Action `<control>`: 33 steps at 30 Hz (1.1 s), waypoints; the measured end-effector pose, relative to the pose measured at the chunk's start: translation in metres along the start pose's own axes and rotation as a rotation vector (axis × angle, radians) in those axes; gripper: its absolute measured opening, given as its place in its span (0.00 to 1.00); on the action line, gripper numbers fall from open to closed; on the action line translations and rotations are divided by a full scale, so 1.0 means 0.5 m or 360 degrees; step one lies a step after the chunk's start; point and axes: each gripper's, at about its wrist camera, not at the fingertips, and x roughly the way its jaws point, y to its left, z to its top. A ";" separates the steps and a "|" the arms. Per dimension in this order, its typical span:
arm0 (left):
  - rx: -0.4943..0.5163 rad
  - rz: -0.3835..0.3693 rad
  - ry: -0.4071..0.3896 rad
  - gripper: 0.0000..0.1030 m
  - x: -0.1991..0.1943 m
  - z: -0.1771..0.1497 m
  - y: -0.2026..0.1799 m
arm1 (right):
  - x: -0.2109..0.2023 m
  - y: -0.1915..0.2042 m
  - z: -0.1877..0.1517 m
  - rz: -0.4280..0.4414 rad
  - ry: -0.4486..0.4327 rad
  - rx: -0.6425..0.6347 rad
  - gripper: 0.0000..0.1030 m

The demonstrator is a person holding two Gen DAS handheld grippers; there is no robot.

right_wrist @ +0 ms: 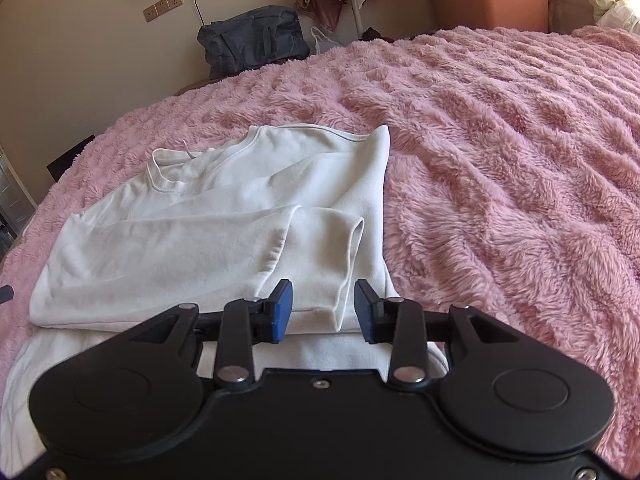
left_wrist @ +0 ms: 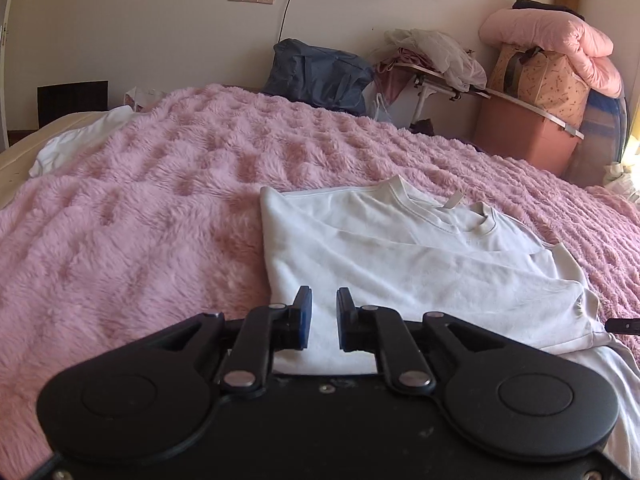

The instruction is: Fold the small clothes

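Note:
A white long-sleeved top lies on the pink fluffy blanket, both sides folded inward, collar at the far end. In the right wrist view the top shows its sleeves folded across the body, a cuff lying near its right edge. My left gripper is open and empty, just above the top's near left part. My right gripper is open and empty, above the top's near right part, with the folded sleeve end between and below its fingers.
The pink blanket covers the bed. Another white cloth lies at the far left edge. Beyond the bed stand a dark blue bag, a small cluttered table, a brown bin and pink bedding.

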 end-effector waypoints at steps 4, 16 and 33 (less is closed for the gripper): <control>-0.0067 -0.0033 0.0039 0.17 0.044 0.006 -0.011 | 0.019 0.007 -0.007 0.0027 0.0018 -0.0042 0.34; -0.0091 0.0053 0.0159 0.22 0.098 -0.019 0.004 | -0.008 0.014 -0.013 0.0059 0.0017 -0.0118 0.08; -0.0049 -0.0098 0.0074 0.31 0.092 0.024 -0.040 | -0.041 0.018 -0.015 0.0014 -0.0153 0.0050 0.24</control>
